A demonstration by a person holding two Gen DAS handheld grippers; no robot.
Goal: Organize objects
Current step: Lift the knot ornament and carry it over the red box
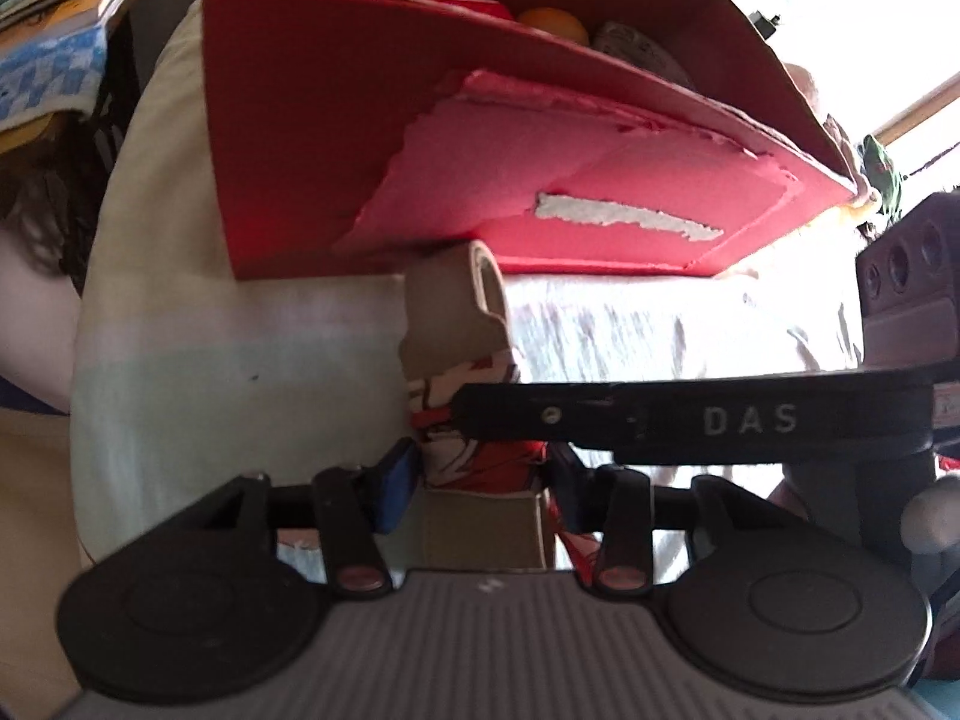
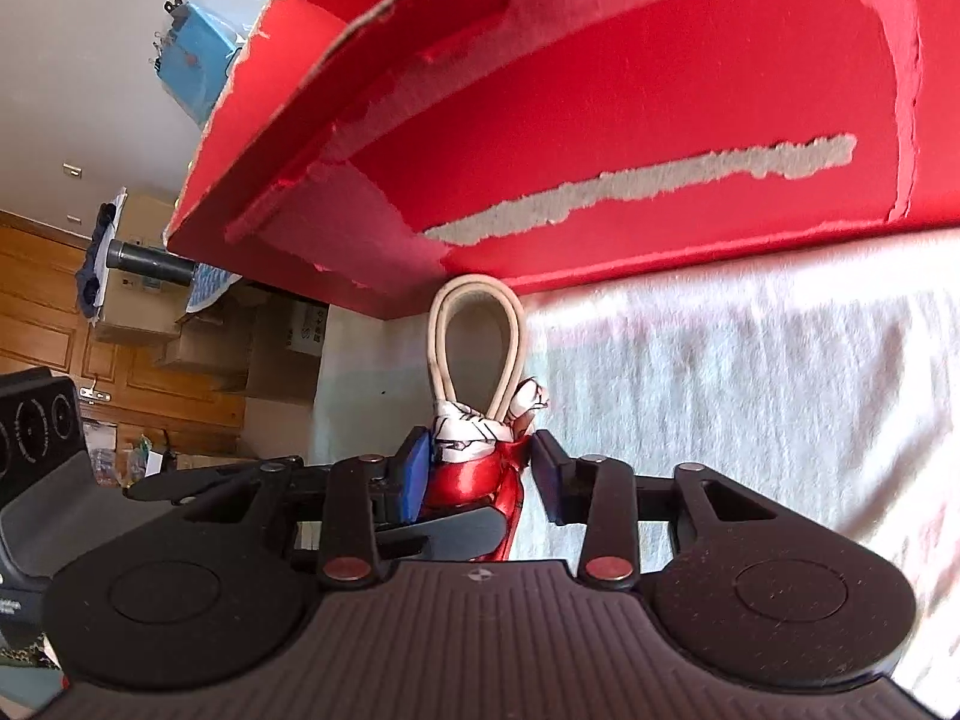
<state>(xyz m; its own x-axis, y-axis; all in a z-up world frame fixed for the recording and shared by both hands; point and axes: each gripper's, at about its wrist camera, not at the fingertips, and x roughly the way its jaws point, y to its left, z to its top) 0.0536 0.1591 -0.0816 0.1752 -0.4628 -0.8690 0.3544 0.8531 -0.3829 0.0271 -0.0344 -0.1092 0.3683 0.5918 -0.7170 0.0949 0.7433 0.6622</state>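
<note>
Closest to the lens in our left wrist view, the left gripper [image 1: 480, 480] sits low in the centre of the frame, its blue-padded fingers [image 1: 399, 483] pressed on either side of a folded beige strap wrapped in red-and-white printed cloth [image 1: 459, 360]. Our right wrist view shows the same bundle [image 2: 480, 420] at the centre of the frame, with the beige loop standing upright and the right gripper [image 2: 480, 474] closed around the red satin part. From the left camera we see one black finger of the right gripper, marked "DAS", crossing the frame from the right and lying against the cloth. Just behind the loop stands a red cardboard box [image 1: 372, 138], filling the upper part of both frames, its torn flap [image 2: 630, 120] hanging forward over a white towel [image 2: 750, 372]. An orange ball [image 1: 552, 24] peeks out of the box near the top of the left view.
</note>
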